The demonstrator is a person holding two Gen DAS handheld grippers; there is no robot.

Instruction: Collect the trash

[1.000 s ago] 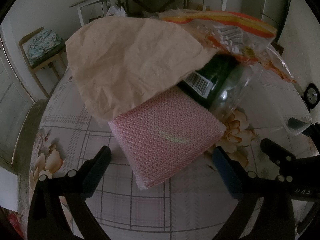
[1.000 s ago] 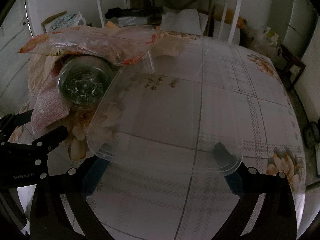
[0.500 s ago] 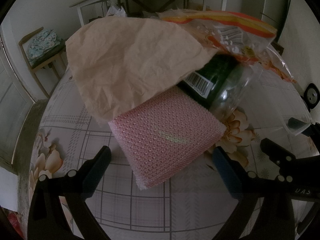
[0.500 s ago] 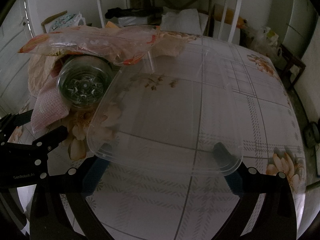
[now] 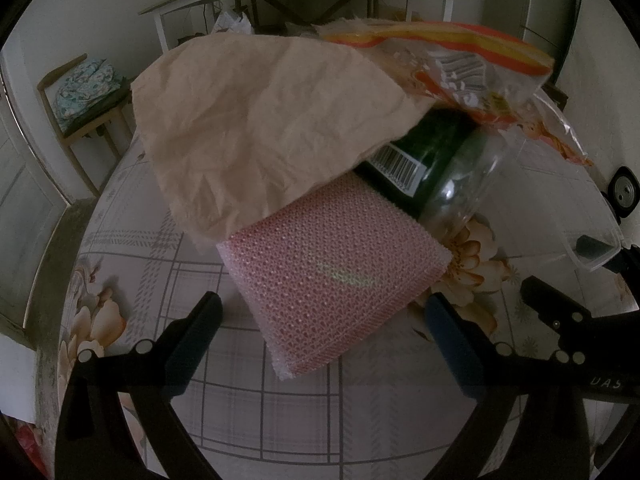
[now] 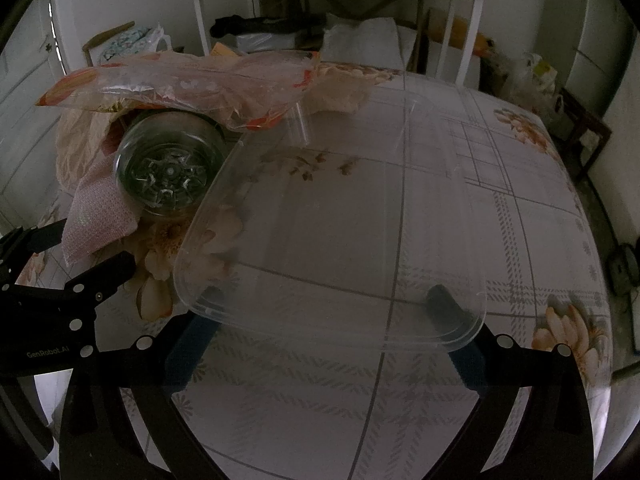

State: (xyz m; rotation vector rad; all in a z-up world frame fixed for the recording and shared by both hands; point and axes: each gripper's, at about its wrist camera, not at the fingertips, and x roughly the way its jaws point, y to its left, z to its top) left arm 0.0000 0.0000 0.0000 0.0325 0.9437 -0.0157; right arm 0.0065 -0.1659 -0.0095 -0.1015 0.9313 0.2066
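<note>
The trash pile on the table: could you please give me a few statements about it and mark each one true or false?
1. The crumpled brown paper lies partly over the pink mesh pad. True.
2. The plastic bottle stands upright. False: it lies on its side, its base facing the right wrist camera.
3. The left gripper is shut on the pink mesh pad. False: its jaws stand open on either side of the pad.
4. The clear plastic tray lies in front of the right gripper, which is open. True.
</note>
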